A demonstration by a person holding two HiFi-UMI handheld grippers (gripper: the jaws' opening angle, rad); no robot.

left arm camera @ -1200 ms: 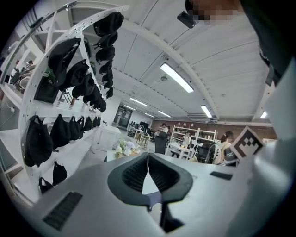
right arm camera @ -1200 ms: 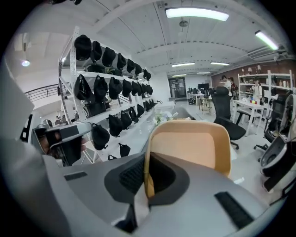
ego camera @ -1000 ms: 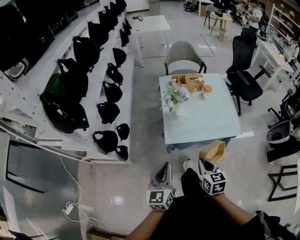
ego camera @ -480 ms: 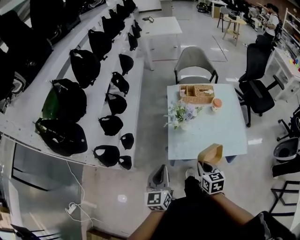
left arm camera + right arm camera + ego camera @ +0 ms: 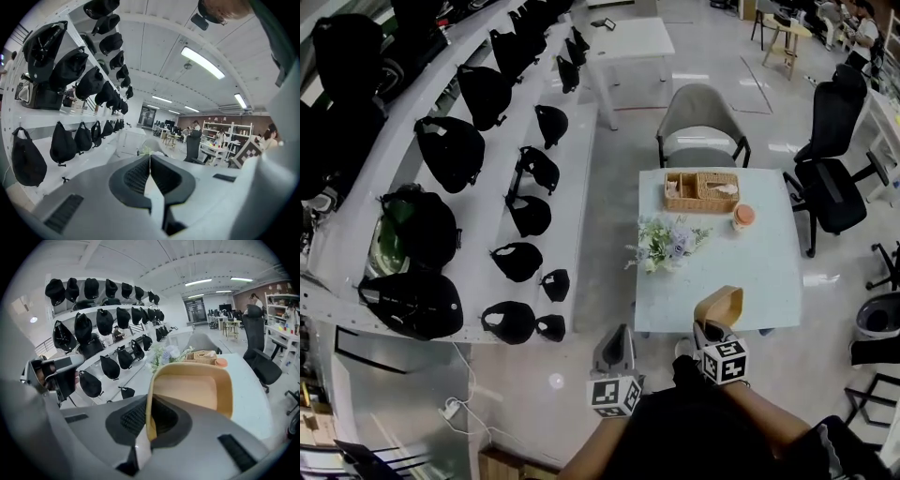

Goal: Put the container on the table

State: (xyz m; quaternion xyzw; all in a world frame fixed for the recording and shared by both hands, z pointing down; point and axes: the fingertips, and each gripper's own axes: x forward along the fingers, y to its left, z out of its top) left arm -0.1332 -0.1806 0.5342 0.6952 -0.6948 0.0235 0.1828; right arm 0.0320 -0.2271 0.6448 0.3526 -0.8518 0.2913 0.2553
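At the 6 o'clock edge of the pale, smooth, rectangular bench point(image 5: 741, 272), the right tool point(image 5: 708, 330) holds the container point(image 5: 719, 305) in the air. The container is a tan, thin-walled tub with rounded corners and a matt, smooth inside. In the right gripper view, the ribbed black pads of the right tool point(image 5: 147, 420) are pinched on the near wall of the container point(image 5: 187, 390), whose open mouth faces the camera.

The left tool point(image 5: 617, 349) lies at 9 o'clock of the right one, well apart from the bench. In the left gripper view, the grooved pads of the left tool point(image 5: 150, 173) meet along a thin line with nothing between them.

On the bench, a woven wicker basket point(image 5: 701, 190) stands at 12 o'clock. A small orange-topped cup point(image 5: 743, 217) is just beside it at 4 o'clock. A bunch of pale flowers point(image 5: 667, 244) sits near the 9 o'clock edge. A grey upholstered chair point(image 5: 701, 122) stands beyond the bench. White shelves point(image 5: 581, 150) of rounded black bags run along the 9 o'clock side.
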